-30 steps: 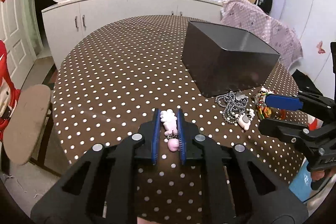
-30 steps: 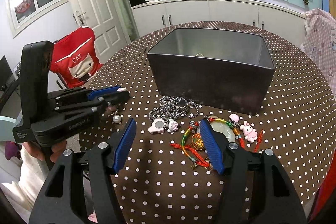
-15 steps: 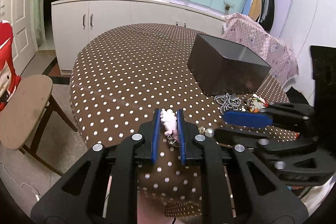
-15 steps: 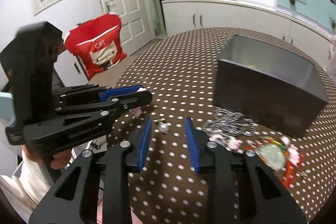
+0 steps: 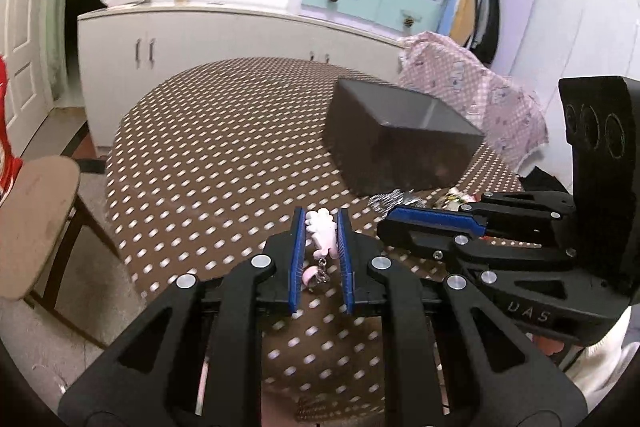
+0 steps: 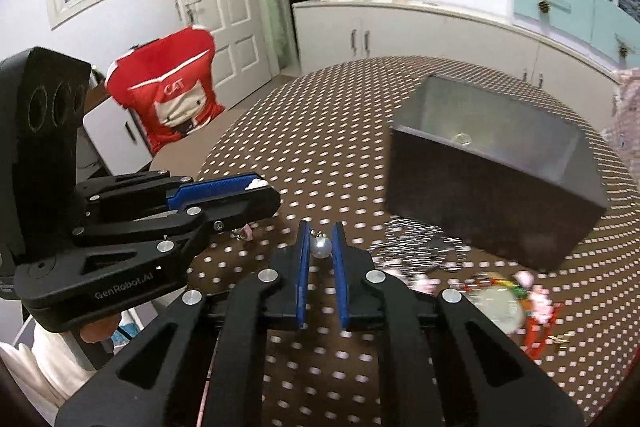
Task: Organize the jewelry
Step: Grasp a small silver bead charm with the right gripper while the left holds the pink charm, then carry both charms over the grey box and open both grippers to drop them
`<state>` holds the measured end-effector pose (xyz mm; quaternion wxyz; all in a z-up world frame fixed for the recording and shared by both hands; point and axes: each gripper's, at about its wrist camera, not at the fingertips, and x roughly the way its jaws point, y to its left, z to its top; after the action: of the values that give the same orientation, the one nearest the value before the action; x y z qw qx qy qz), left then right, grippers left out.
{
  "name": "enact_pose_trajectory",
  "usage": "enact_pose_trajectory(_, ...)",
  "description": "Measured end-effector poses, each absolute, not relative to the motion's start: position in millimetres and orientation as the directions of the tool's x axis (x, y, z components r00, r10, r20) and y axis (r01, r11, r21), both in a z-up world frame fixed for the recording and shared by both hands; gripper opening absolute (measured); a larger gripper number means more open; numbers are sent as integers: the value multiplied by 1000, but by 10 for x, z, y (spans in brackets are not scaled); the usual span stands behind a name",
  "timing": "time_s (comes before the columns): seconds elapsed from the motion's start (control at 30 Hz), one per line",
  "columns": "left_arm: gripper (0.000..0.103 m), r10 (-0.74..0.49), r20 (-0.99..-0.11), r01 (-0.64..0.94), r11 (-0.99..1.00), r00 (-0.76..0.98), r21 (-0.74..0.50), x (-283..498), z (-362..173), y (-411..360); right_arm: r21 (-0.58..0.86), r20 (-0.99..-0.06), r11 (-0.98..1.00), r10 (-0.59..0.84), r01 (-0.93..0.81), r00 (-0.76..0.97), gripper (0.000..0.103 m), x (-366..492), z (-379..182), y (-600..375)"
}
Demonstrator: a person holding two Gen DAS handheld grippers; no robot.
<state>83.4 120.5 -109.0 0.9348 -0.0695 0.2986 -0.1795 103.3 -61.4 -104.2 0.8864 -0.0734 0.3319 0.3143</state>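
Note:
My left gripper [image 5: 320, 223] is shut on a pink and white charm [image 5: 322, 231] with a small chain and pink bead hanging below it. My right gripper [image 6: 321, 239] is shut on the silver pearl bead [image 6: 321, 247] at the other end of that charm. Each gripper shows in the other's view, the right [image 5: 432, 223] beside the left, the left [image 6: 224, 195] beside the right. The dark open box [image 6: 496, 163] stands on the table behind. A silver chain [image 6: 416, 251] and several colourful charms [image 6: 516, 299] lie in front of the box.
The round table [image 5: 224, 147] has a brown polka-dot cloth. A wooden stool [image 5: 36, 227] stands left of it, and a red-covered chair [image 6: 168, 99] beyond. White cabinets [image 5: 200, 43] line the wall. A pink cloth [image 5: 472, 83] lies behind the box.
My right gripper swung left from the pile by the box, narrowed and shut on the pearl bead beside my left gripper. Both grippers rose above the table; the left stayed shut on the charm.

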Motion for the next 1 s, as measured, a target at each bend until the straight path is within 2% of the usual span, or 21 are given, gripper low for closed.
enact_pose_trajectory(0.43, 16, -463, -482, 416, 885, 744, -208, 1029, -789, 652, 89, -557, 859, 462, -503, 690, 10, 1122, -783, -1185)
enact_pose_trajectory(0.7, 16, -476, -451, 443, 877, 755, -183, 1209, -614, 434, 93, -522, 873, 452, -479, 723, 10, 1313, -638, -1372)
enact_pose_trajectory(1.0, 17, -455, -455, 429, 888, 765, -168, 1377, -581, 308, 112, -519, 870, 463, -480, 719, 11, 1527, -598, -1410)
